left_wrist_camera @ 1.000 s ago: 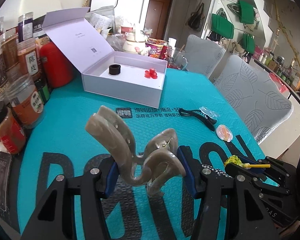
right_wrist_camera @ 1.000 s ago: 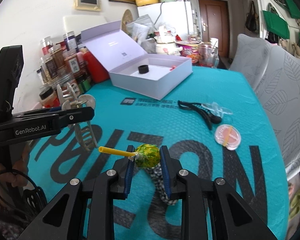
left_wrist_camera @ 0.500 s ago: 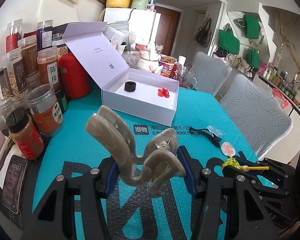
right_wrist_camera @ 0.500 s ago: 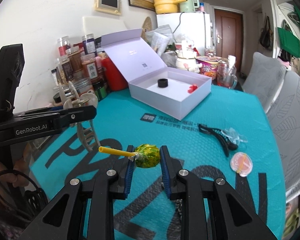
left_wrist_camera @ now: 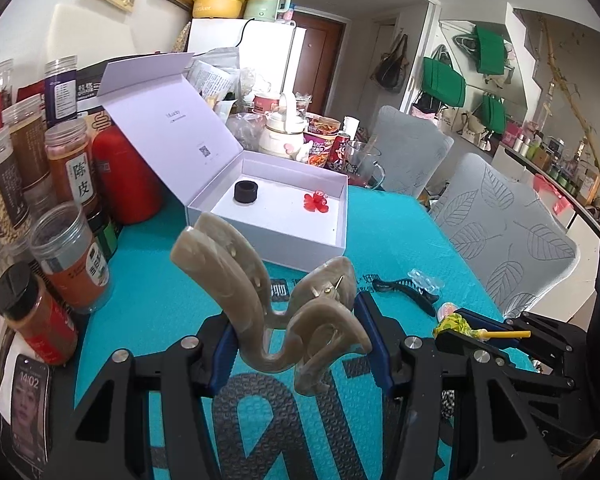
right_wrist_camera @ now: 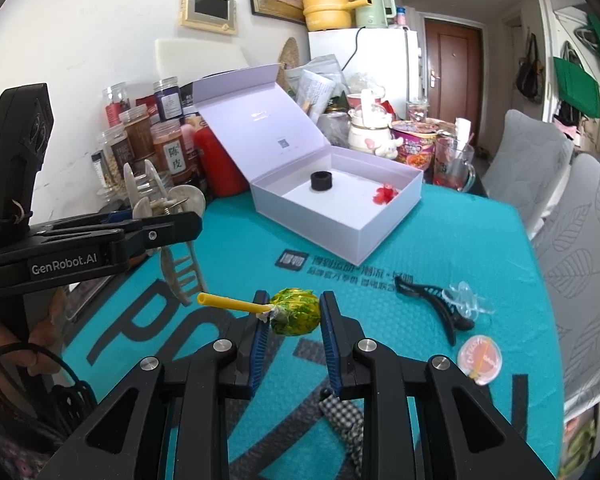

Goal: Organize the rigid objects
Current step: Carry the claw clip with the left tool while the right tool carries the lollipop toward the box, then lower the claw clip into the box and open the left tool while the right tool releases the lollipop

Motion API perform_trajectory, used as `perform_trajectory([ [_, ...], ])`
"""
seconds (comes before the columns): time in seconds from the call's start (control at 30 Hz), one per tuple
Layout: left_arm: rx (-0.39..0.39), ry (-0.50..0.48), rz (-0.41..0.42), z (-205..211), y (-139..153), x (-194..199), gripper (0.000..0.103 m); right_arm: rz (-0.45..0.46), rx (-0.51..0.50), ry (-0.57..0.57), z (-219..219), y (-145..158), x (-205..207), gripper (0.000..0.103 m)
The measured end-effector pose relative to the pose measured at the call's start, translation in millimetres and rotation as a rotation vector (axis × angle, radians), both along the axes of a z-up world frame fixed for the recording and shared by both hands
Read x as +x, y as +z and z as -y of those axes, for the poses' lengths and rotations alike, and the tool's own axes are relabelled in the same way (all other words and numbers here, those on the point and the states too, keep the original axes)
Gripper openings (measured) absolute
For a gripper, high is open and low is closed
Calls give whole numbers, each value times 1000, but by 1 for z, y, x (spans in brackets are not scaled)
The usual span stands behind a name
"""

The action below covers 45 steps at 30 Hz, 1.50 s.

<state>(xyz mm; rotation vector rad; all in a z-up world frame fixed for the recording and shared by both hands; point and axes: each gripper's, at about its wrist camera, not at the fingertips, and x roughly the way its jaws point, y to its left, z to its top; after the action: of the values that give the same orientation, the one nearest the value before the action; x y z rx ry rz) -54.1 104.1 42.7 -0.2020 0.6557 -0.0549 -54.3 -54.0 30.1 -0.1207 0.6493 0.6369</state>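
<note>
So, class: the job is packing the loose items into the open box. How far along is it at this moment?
Done: a black ring and a red trinket lie in the box.
In hand: the left tongs grip a beige hair claw; the right tongs grip a lollipop. Neither is over the box yet.
Left: a black clip, a clear clip and a round disc lie on the mat.

I see spice jars (left_wrist_camera: pixel 74 176) at nine o'clock, a phone (left_wrist_camera: pixel 22 404) at seven, grey chairs (left_wrist_camera: pixel 500 232) at three.
</note>
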Motion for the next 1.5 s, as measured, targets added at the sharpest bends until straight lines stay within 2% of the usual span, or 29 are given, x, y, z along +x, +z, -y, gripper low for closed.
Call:
perform_trajectory([
  [0.4,6,-16,12,-11,15,53,54,23,-16,-8,-11,18,54,25],
  [1.03,16,-20,102,-15,50,153,54,128,-8,4,-18,63,155,25],
  [1.3,31,-2,132,-19,61,192,54,149,10,-5,-22,71,195,25],
  [1.5,59,7,132,-19,57,216,54,137,32,-12,-28,67,229,25],
])
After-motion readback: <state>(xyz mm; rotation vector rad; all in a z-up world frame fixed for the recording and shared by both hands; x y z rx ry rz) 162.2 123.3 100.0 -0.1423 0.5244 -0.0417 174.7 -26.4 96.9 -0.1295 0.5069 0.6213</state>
